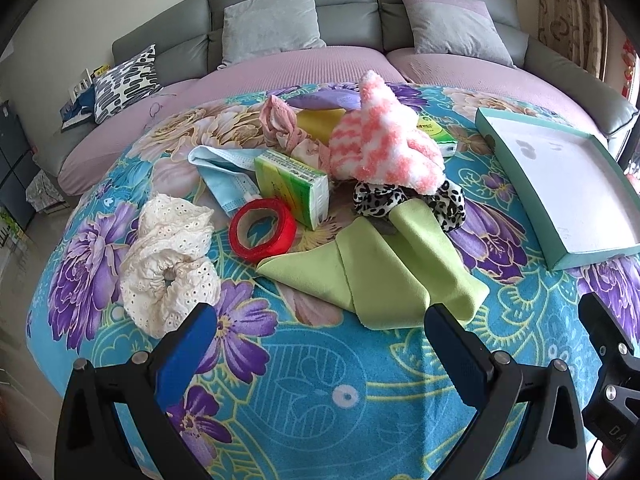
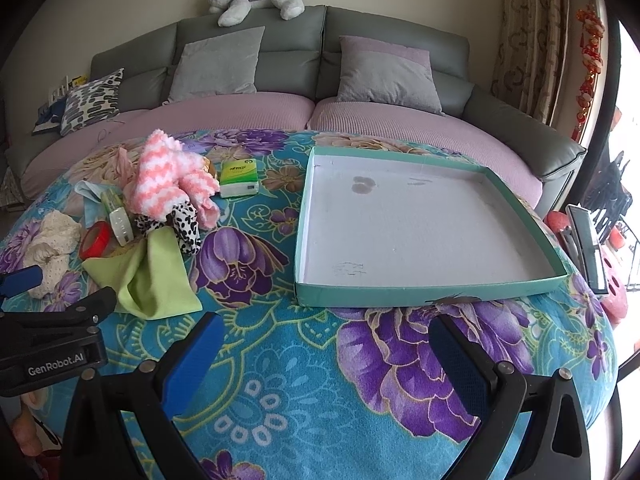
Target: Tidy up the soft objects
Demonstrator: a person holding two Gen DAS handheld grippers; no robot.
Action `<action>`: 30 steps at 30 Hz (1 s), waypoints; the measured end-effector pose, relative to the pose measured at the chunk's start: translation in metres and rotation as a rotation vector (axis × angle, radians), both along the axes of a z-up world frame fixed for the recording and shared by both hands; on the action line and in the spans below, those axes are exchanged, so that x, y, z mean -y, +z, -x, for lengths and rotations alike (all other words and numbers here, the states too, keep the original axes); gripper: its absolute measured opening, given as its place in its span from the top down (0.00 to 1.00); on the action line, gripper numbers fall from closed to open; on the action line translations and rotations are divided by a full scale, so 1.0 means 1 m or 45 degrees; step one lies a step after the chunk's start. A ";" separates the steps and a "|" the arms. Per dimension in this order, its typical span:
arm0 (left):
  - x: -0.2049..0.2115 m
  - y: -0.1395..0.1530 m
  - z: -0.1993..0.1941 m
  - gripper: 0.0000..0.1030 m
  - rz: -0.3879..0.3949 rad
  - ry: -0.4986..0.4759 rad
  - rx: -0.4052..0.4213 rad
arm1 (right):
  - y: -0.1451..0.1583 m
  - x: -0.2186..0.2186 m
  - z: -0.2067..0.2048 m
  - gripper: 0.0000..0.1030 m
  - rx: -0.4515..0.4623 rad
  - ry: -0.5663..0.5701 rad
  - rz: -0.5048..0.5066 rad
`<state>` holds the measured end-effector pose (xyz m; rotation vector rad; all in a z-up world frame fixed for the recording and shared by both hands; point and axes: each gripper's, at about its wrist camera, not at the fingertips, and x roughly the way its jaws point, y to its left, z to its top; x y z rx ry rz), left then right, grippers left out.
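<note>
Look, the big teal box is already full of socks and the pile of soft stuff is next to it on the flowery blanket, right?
Not quite. The teal box is empty: the right wrist view shows only its bare white bottom with a few marks. The rest holds: the soft things, like the pink and white fuzzy sock and the green cloth, lie in a pile beside it on the flowery blanket.

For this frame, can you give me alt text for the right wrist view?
An empty teal box lid lies on a floral blanket ahead of the open right gripper. A pile of soft items, topped by a pink-and-white fuzzy sock, sits to its left, before a grey sofa.
</note>
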<state>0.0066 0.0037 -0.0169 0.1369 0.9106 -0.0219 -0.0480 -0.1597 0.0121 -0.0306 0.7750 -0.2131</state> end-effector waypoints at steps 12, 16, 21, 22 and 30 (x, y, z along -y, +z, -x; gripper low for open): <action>0.000 -0.004 -0.003 0.00 0.002 -0.005 -0.020 | -0.003 -0.002 -0.003 0.00 -0.017 0.002 0.009; -0.001 -0.004 -0.003 0.00 0.004 -0.003 -0.025 | -0.004 -0.002 -0.004 0.00 -0.021 0.001 0.009; -0.001 -0.005 -0.003 0.00 0.002 -0.003 -0.026 | -0.003 -0.002 -0.003 0.00 -0.020 0.001 0.010; -0.001 -0.005 -0.003 0.00 0.002 -0.003 -0.025 | -0.003 -0.002 -0.003 0.00 -0.020 0.001 0.010; 0.000 -0.005 -0.004 0.00 0.001 -0.009 -0.029 | -0.005 -0.002 -0.004 0.00 -0.023 -0.003 0.006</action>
